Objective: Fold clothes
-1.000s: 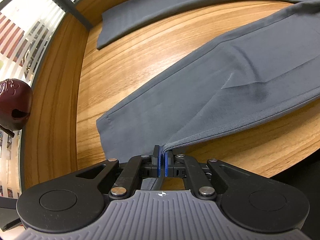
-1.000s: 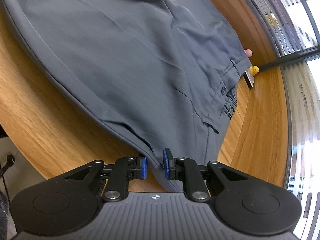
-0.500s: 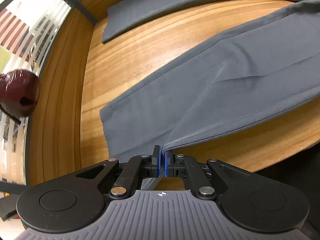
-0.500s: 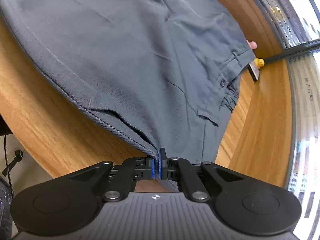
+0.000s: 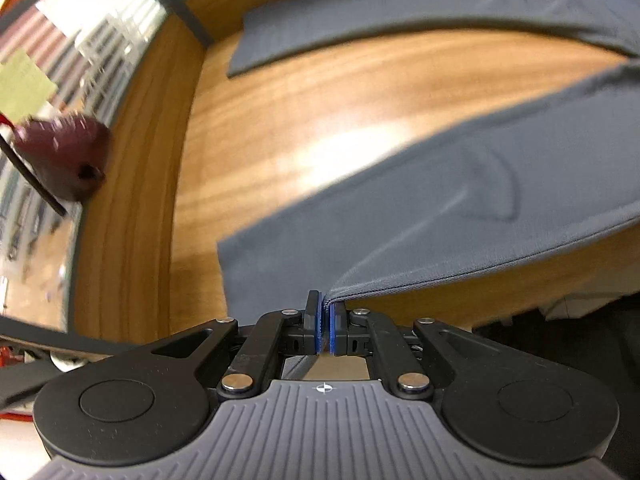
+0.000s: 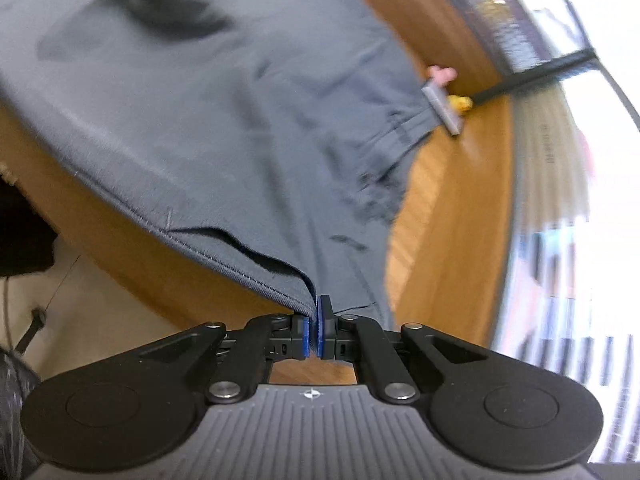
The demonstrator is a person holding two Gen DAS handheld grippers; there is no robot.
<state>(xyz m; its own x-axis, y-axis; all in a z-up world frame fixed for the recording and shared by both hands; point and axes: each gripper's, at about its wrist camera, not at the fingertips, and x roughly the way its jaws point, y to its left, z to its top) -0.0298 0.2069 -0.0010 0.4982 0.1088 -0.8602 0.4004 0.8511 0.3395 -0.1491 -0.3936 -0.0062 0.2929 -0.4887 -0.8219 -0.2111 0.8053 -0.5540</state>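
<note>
Left wrist: left gripper (image 5: 324, 322) angled down, jaws clamp trousers (image 5: 460, 200) hem; right gripper (image 6: 313, 334) likewise, seemingly waistband corner.

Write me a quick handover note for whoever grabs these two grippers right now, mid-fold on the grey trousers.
Left gripper: jaws shut on the near seam edge of the grey trousers at the near leg's cuff end.
Right gripper: jaws shut on the same near edge at the waist end, beside the pocket opening.
Trousers: spread across the wooden table; near edge raised off it at both grips; the far leg lies flat, apart from the near one. A small tag sits past the waistband.
Done: both ends of the near edge gripped and raised.
Left: probably carry the near leg over onto the far leg, smooth it, then fold lengthwise.
</note>
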